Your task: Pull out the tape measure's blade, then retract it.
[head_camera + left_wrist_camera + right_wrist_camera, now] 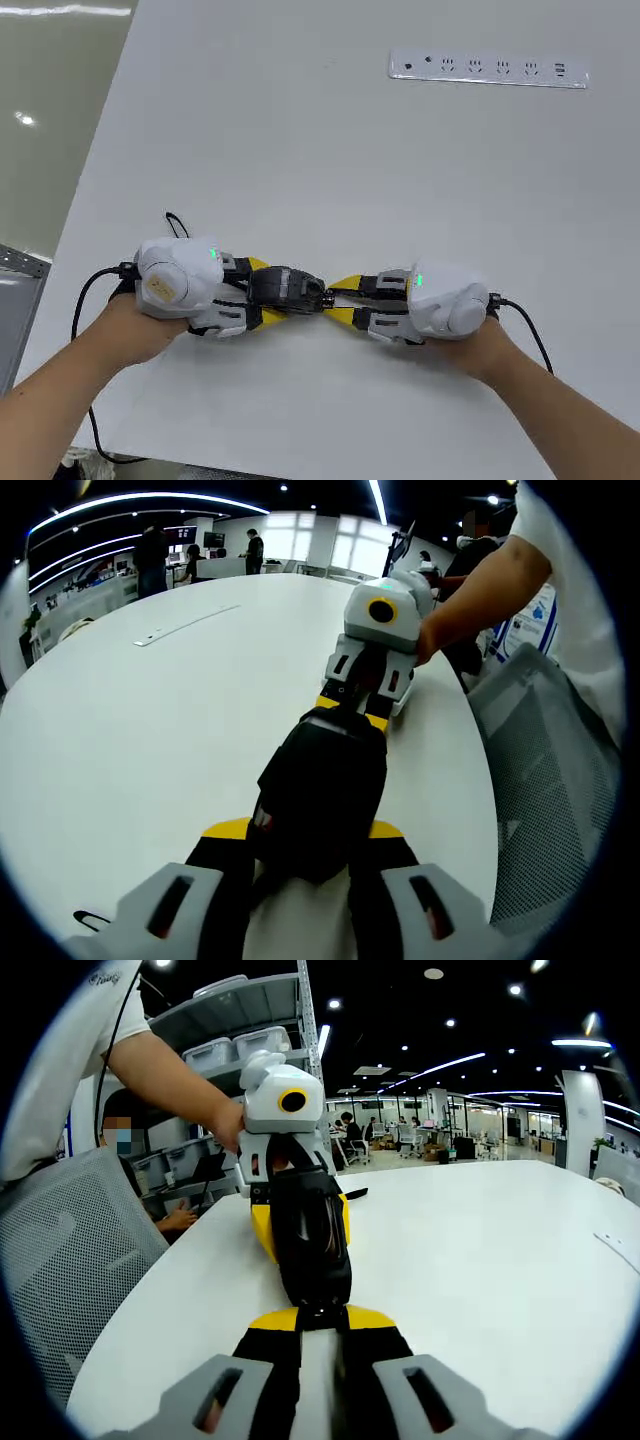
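A black tape measure (287, 289) lies low over the white table (330, 150), held between my two grippers. My left gripper (268, 290) is shut on its case, with a yellow-tipped jaw on each side. In the left gripper view the case (322, 785) sits between that gripper's (305, 830) jaws. My right gripper (338, 298) meets the case's front end, its jaws pinched together on the blade tip. In the right gripper view the tape measure (312, 1230) stretches away from the right gripper (320, 1318) toward the left gripper (285, 1110). Almost no blade shows.
A white power strip (487, 68) lies at the table's far right. The table's near edge runs just under my hands, and its left edge (95, 160) drops to the floor. A grey mesh chair (540, 780) stands close behind. Cables (80, 310) trail from both grippers.
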### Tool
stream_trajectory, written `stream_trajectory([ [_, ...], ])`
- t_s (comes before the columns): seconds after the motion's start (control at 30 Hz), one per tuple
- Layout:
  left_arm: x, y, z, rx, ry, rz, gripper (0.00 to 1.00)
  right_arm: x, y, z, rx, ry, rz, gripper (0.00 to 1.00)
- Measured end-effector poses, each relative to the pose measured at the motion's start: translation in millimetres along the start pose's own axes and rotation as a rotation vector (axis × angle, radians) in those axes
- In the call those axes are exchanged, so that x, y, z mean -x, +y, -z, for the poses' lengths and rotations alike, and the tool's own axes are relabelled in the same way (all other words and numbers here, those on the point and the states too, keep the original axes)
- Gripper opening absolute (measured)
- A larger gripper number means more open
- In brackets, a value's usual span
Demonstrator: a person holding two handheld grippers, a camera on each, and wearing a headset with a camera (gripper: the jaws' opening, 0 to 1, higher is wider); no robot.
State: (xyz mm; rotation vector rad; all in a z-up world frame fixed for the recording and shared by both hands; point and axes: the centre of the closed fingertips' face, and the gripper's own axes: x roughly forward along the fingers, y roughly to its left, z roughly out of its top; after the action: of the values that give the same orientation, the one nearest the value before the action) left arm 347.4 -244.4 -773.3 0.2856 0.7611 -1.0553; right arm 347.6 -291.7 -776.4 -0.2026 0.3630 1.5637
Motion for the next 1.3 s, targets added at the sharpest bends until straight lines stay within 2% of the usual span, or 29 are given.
stream_trajectory([
  [0.37, -0.6, -1.8, -1.6, -0.021, 0.008, 0.004, 0.32, -1.1, 1.4, 1.4, 0.026, 0.016, -0.017, 0.13],
  [0.67, -0.8, -1.0, -0.1, -0.037, 0.016, 0.007, 0.31, -1.2, 0.7, 2.3, 0.003, 0.018, -0.027, 0.12],
  [0.77, -0.9, 0.6, 0.4, -0.072, 0.024, -0.008, 0.3, -1.2, 1.0, 1.9, -0.004, 0.015, -0.027, 0.12],
  [0.87, -0.2, 0.3, -0.1, -0.048, 0.024, 0.002, 0.3, -0.8, 1.2, 1.7, -0.013, 0.012, -0.026, 0.11],
  [0.97, 0.0, 0.1, 0.0, -0.065, 0.033, 0.001, 0.3, -0.5, 1.1, 2.0, -0.011, 0.012, -0.026, 0.12],
  [1.3, 0.6, 0.8, 2.1, -0.061, 0.027, 0.001, 0.3, -0.1, 1.6, 2.1, -0.02, 0.01, -0.028, 0.11],
])
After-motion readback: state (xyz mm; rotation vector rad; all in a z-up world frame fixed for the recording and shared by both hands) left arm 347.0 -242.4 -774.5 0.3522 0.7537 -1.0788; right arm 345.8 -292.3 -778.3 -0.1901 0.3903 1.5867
